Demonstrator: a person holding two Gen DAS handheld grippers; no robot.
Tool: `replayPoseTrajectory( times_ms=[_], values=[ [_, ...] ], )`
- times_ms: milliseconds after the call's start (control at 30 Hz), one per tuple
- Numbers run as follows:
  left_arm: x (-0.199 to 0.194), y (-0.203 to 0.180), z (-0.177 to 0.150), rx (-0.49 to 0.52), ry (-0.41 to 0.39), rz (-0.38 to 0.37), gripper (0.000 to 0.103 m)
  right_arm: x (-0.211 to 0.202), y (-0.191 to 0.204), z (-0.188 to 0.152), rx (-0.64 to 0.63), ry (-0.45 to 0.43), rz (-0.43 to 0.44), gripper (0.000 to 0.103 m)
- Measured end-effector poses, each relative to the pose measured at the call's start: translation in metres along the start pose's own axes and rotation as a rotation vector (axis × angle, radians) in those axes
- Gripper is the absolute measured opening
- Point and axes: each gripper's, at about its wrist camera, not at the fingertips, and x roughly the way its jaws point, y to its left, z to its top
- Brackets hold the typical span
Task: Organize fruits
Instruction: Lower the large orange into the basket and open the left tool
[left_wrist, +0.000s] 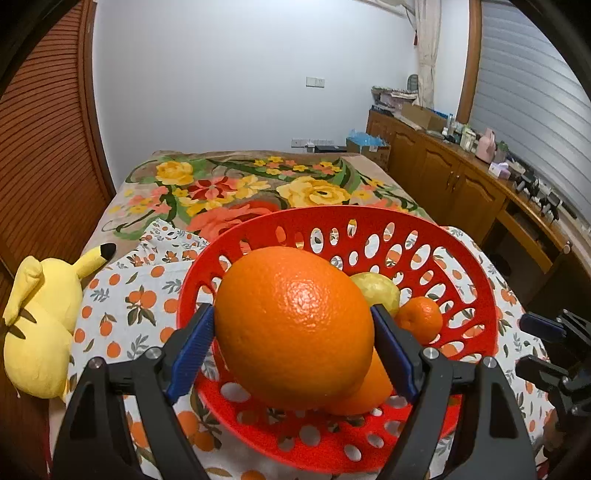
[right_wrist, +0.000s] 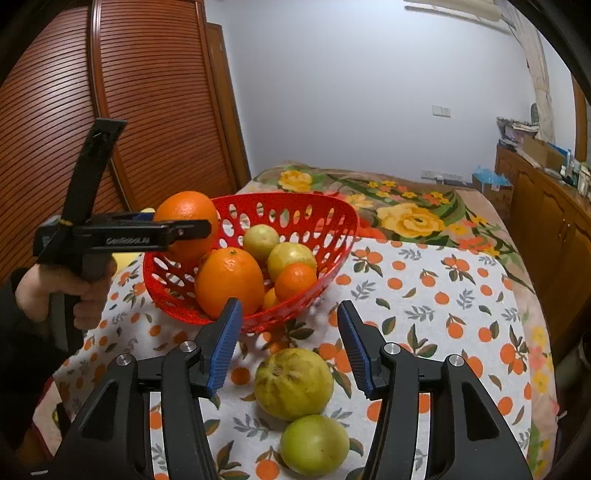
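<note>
The left hand-held gripper (left_wrist: 295, 339) is clamped on a large orange (left_wrist: 293, 326), its blue pads pressed to either side of the fruit. In the right wrist view that same orange (right_wrist: 186, 218) hangs over the rim of the red perforated basket (right_wrist: 295, 210) at about 10 o'clock, above the fruit already inside.

In the basket lie another large orange (right_wrist: 229, 282), a small mandarin (right_wrist: 295, 280) just beside it at 3 o'clock, and two yellow-green citrus fruits (right_wrist: 290, 254) (right_wrist: 260, 240) behind them toward 12 o'clock. A further bit of orange fruit shows low between the large orange and the mandarin.

The right hand-held gripper (right_wrist: 290, 332) stands wide apart, gripping nothing. A big yellow-green citrus (right_wrist: 293, 384) lies on the orange-print cloth (right_wrist: 443, 295) between its fingers, not touching either pad, and a smaller green citrus (right_wrist: 314, 445) sits touching it at 6 o'clock.

A yellow Pikachu plush (left_wrist: 40, 325) lies at 9 o'clock of the basket in the left wrist view, and a floral blanket (left_wrist: 240, 188) covers the bed beyond the cloth.
</note>
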Motion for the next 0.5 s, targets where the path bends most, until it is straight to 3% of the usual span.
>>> replayPoseTrajectory(
  times_ms=[500],
  values=[
    [0.0123,0.0085,0.0055,-0.027,0.014,0.006,0.084,0.0,-0.0061,-0.0088,0.022,0.015,-0.001,0.057]
  ],
)
